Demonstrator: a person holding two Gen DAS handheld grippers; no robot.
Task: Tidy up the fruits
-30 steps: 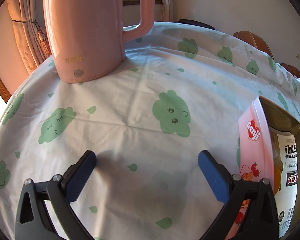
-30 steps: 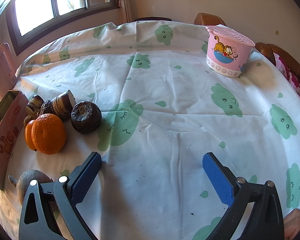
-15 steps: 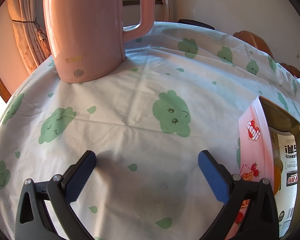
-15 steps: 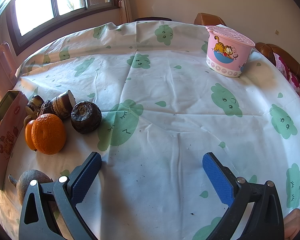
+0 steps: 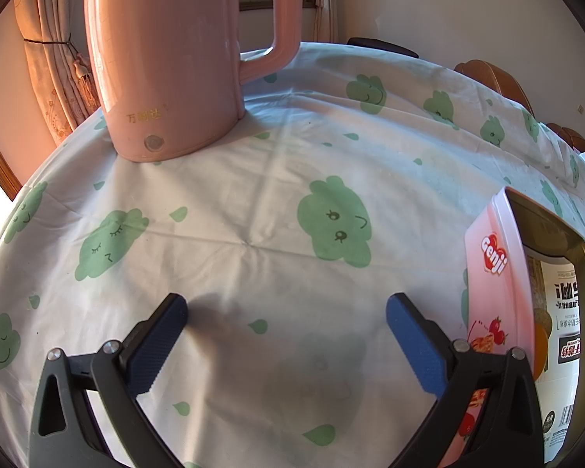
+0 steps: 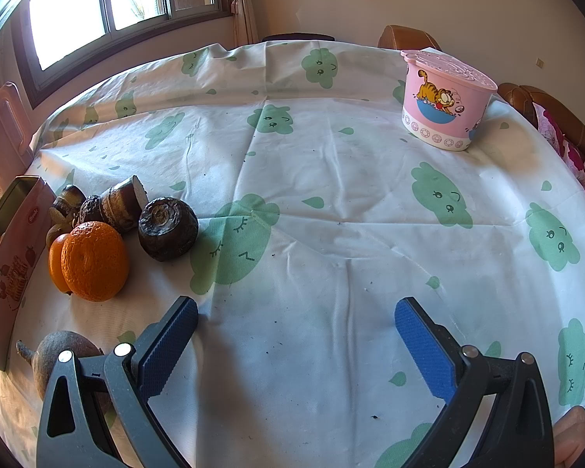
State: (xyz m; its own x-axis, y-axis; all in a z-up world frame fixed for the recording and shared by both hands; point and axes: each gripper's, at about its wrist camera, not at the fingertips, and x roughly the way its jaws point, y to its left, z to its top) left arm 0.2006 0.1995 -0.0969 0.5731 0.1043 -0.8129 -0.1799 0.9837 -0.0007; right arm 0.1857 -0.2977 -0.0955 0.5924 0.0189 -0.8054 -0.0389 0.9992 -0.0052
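Sunlit and covered by a white cloth printed with green clouds, the table [image 6: 331, 179] carries a round orange [image 6: 94, 260] among dark brown tubers [image 6: 167, 229] at middle left of the right wrist view, up and left of the right hand-held gripper [image 6: 296, 341], the nearer one. An open pink tin box [image 5: 526, 312] lies at lower right of the left wrist view, beside the left hand-held gripper [image 5: 286, 335]. Both are released, jaws wide on nothing; nothing has shifted since the earlier frames.
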